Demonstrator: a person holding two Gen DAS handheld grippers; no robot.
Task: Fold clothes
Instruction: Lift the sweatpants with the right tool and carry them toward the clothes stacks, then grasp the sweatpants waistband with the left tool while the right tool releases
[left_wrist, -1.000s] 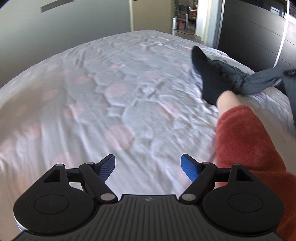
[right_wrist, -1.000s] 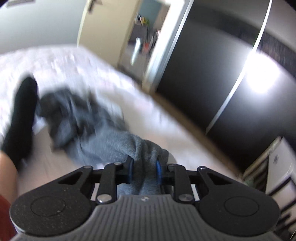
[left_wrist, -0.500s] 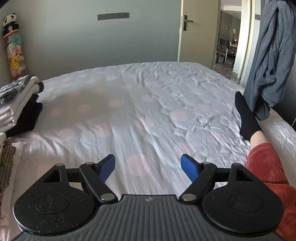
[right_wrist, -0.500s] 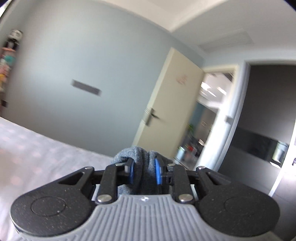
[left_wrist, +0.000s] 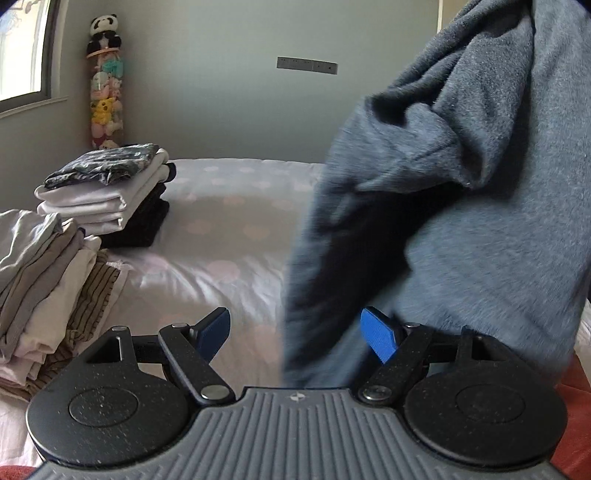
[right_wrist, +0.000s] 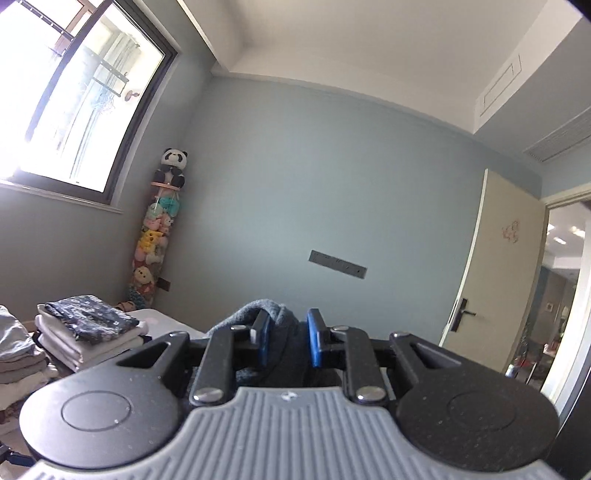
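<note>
A grey-blue fleece garment (left_wrist: 461, 206) hangs in the air over the bed and fills the right half of the left wrist view. My right gripper (right_wrist: 286, 341) is shut on a bunched part of this garment (right_wrist: 284, 325) and holds it high, facing the wall. My left gripper (left_wrist: 297, 334) is open and empty, low over the bed (left_wrist: 229, 229). The hanging cloth drapes just in front of its right blue fingertip (left_wrist: 378, 334) and reaches between the fingers.
A folded stack of clothes (left_wrist: 110, 192) stands on the bed at the left, also in the right wrist view (right_wrist: 85, 332). A looser pile (left_wrist: 44, 288) lies nearer at the left edge. A column of plush toys (left_wrist: 105, 85) stands in the corner. A door (right_wrist: 491, 280) is at the right.
My right gripper has lifted the garment off the bed and swung it left, so it now hangs right in front of my left gripper. Both views have turned left toward the clothes stacks.
</note>
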